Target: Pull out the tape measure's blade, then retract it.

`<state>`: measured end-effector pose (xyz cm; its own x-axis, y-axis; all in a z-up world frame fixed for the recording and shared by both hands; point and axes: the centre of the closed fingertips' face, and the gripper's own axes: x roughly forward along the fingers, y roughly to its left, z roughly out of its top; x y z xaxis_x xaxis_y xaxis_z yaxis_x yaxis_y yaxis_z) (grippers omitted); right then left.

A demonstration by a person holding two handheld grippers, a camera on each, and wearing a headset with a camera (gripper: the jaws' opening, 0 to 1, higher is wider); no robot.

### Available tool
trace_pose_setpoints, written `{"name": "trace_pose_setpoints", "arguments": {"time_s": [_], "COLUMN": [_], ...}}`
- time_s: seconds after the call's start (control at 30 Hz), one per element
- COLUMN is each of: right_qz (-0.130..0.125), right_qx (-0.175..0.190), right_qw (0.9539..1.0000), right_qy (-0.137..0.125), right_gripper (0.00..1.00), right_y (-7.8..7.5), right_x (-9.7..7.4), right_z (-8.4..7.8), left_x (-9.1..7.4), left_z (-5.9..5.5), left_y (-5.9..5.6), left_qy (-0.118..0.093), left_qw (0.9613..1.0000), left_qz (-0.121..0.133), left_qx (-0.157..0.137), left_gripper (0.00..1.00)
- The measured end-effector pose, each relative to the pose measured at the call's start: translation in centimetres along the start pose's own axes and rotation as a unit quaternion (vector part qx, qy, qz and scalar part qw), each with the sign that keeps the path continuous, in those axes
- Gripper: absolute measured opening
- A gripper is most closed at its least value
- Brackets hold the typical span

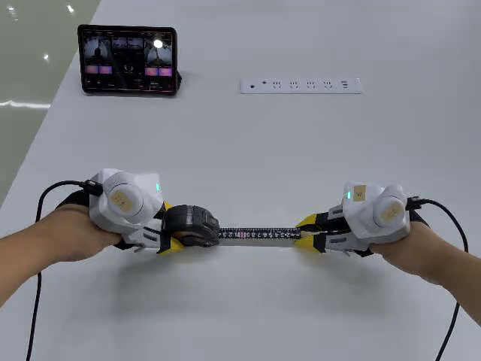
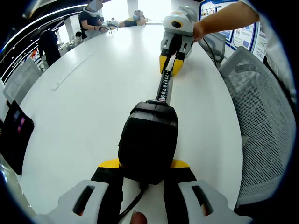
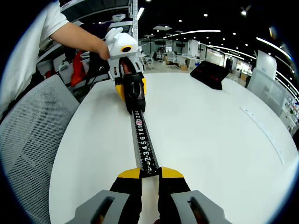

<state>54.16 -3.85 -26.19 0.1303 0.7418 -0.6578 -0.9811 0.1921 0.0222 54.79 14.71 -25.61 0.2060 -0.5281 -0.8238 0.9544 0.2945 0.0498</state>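
On the white table [image 1: 301, 150], the left gripper [image 1: 171, 235] is closed around the black tape measure case [image 1: 190, 226] and the right gripper [image 1: 307, 232] pinches the tip of the blade [image 1: 259, 234]. If the right jaws slip, the sprung blade could whip back; a skewed pull may kink it. Its long axis runs left-right between the grippers, tip pointing right

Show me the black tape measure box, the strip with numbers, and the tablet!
tape measure case [image 1: 192, 226]: head view, top of its black body.
blade [image 1: 259, 234]: head view, middle of the pulled-out numbered strip.
tablet [image 1: 128, 59]: head view, centre of its lit screen.
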Motion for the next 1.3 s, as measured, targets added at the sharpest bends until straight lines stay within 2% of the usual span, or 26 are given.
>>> {"name": "trace_pose_setpoints", "arguments": {"time_s": [0.9,1.3], "right_qz": [-0.008,-0.014], "right_qx": [-0.005,-0.007], "right_qw": [0.9998,0.9995], "right_qy": [0.015,0.029], "right_gripper": [0.08,0.08], "right_y": [-0.7,-1.0], "right_x": [-2.0,-3.4], "right_z": [-1.4,-2.7], "left_x": [-0.1,-0.1], "left_z": [0.2,0.2], "left_y": [0.0,-0.1], "left_qy": [-0.002,-0.002], "left_qw": [1.0000,1.0000], "left_qz": [0.000,0.000], "left_qx": [-0.001,-0.001], "left_gripper": [0.28,0.28]}}
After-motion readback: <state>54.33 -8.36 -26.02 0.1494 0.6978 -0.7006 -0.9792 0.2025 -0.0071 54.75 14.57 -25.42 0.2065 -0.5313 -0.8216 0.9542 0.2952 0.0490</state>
